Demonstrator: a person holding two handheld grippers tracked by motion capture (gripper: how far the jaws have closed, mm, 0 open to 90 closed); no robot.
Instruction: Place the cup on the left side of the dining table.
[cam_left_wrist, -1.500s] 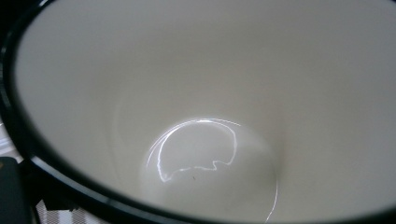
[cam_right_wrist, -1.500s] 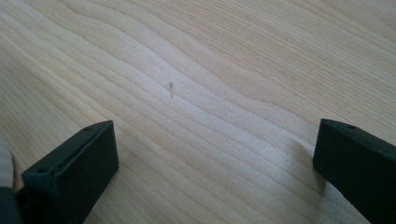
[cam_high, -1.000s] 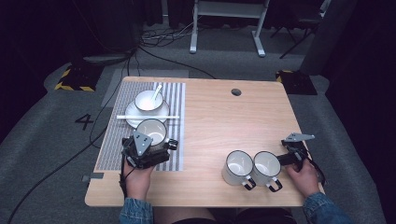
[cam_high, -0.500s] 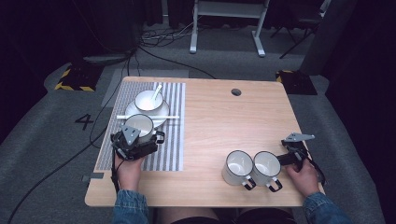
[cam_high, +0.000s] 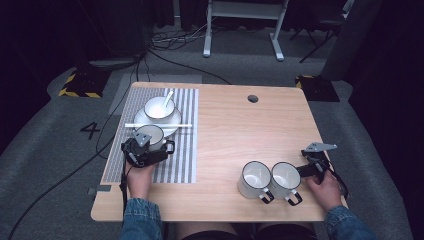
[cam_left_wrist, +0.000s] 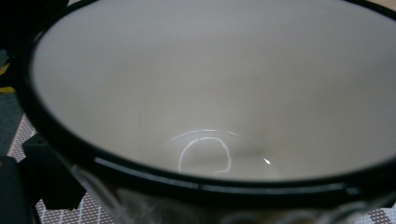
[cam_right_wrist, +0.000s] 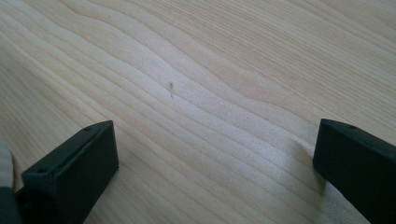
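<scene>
Left gripper (cam_high: 150, 150) sits over the striped mat (cam_high: 187, 150) at the table's left, w/ a white black-rimmed mug (cam_high: 152, 135) right at its jaws. In the left gripper view the mug's rim and pale inside (cam_left_wrist: 210, 93) loom up close, so it looks gripped, but the jaws are hidden behind it; can't tell for sure if they're clamped.

Just beyond that mug, farther up the mat: a plate (cam_high: 172, 127) carrying a white bowl (cam_high: 159, 107) w/ a spoon (cam_high: 167, 98) in it, and a chopstick-like stick (cam_high: 157, 125) laid across.

Right gripper (cam_high: 312, 167) rests near the table's right edge, jaws spread wide w/ nothing between them but bare wood (cam_right_wrist: 201, 107). Two more mugs (cam_high: 270, 180) stand touching side by side just left of it, near the front edge, handles toward the person.
</scene>
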